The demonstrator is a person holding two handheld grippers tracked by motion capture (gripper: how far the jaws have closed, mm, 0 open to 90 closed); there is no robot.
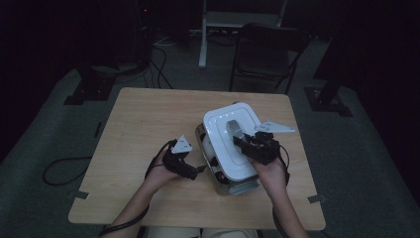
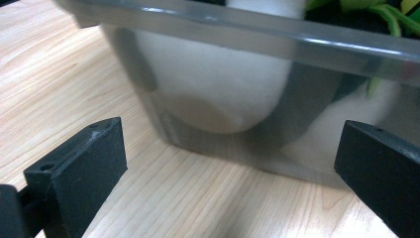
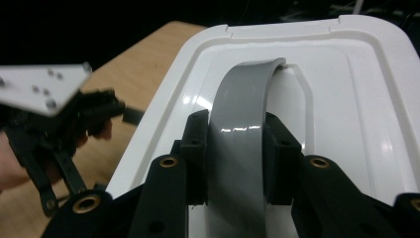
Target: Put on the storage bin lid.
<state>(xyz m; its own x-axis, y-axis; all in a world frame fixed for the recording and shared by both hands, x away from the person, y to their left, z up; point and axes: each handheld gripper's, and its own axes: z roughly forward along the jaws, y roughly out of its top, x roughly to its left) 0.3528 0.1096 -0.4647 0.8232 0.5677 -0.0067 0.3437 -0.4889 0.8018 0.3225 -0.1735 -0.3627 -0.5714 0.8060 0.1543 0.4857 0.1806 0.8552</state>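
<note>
A lidded bin (image 1: 233, 184) sits on the desk (image 1: 143, 124), right of centre. The left tongs (image 1: 198, 169) rest just left of it. The right tongs (image 1: 242, 145) grip the lid's handle (image 3: 241, 144) from the near side.

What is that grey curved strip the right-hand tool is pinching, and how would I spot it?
Start at the wooden table; right of its middle stands a clear plastic box with a white lid. Along the lid's middle arches the grey handle, with the right tool closed on it from both sides. It is the lid's single grey, glossy, bowed part; everything around it is flat and white.
</note>
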